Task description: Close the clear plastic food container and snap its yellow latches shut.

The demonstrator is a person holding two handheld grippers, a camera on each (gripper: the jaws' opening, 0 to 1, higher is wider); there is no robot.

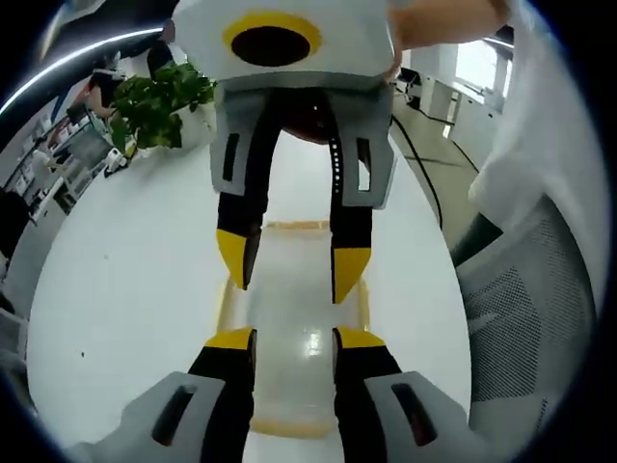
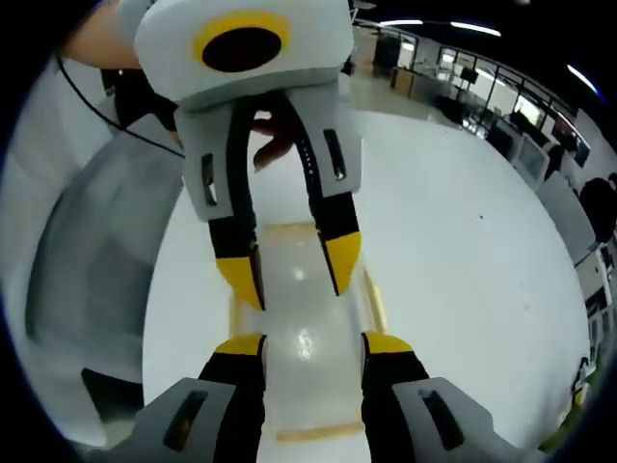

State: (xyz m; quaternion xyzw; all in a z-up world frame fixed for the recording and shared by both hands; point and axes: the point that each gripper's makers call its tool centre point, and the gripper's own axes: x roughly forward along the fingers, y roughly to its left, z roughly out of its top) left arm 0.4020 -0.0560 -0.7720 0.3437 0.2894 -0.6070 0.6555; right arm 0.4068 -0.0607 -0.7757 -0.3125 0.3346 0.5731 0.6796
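A broad white table (image 1: 125,289) carries everything here, its glossy top throwing back ceiling lights; the room around it is an open office, with a leafy green potted plant (image 1: 154,101) standing at the table's far edge in the left gripper view, a grey mesh office chair (image 1: 525,318) just beside the table, and rows of desks and partitions (image 2: 540,125) well beyond the table in the right gripper view. Flat on the table lies the clear plastic food container (image 1: 299,318), its lid down and its yellow latches (image 1: 294,225) showing as thin yellow bars along the edges — whether they are snapped down cannot be told, and nothing can be made out inside through the glare. The two grippers face each other over it from opposite ends. The left gripper (image 1: 294,340) has its yellow-tipped jaws spread apart over the near end of the lid, gripping nothing. The right gripper (image 2: 313,342) likewise has its jaws apart above its own end of the container — nothing between them. Each shows in the other's view, hanging tips-down over the far end with jaws parted.
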